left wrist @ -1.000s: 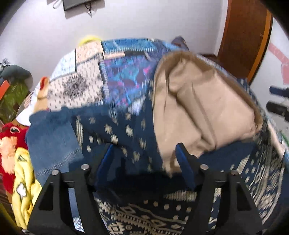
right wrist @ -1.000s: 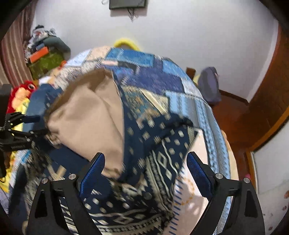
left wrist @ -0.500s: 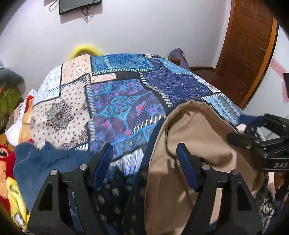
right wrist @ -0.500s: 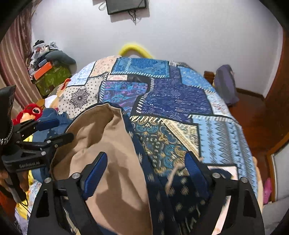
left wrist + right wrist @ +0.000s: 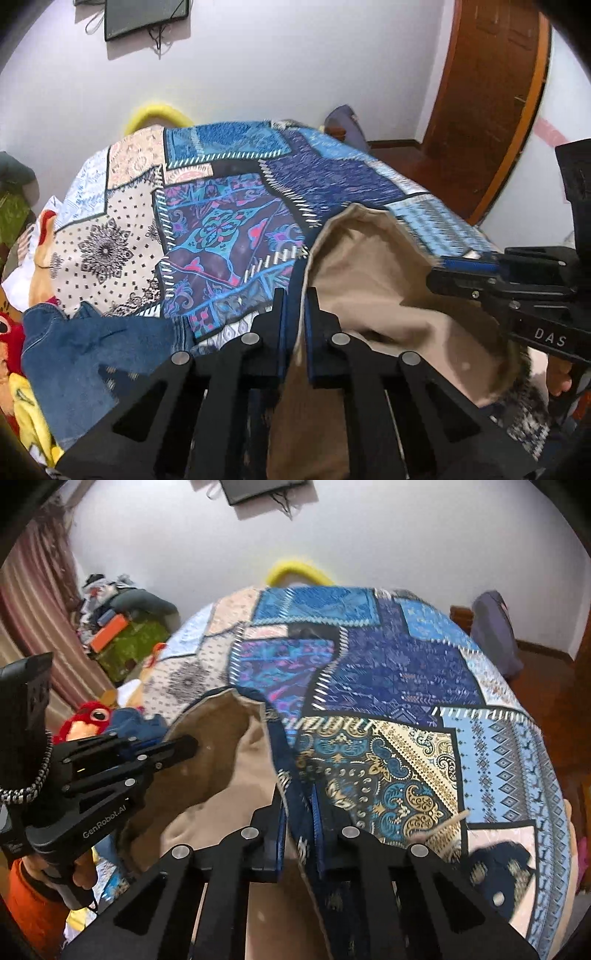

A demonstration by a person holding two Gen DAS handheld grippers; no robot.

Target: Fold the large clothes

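Two grippers pinch the same garment (image 5: 369,266), a large piece with a navy patterned outside and a tan lining, held up over the bed (image 5: 229,206) and its patchwork blue quilt. From the left wrist view, the left gripper (image 5: 295,332) has its blue-padded fingers (image 5: 313,343) drawn together on the navy edge where it meets the tan lining. From the right wrist view, the right gripper (image 5: 298,827) likewise clamps its fingers on the navy patterned edge, with tan lining billowing open to its left. A blue denim item (image 5: 92,354) lies on the bed's left side beside a red plush toy (image 5: 86,720).
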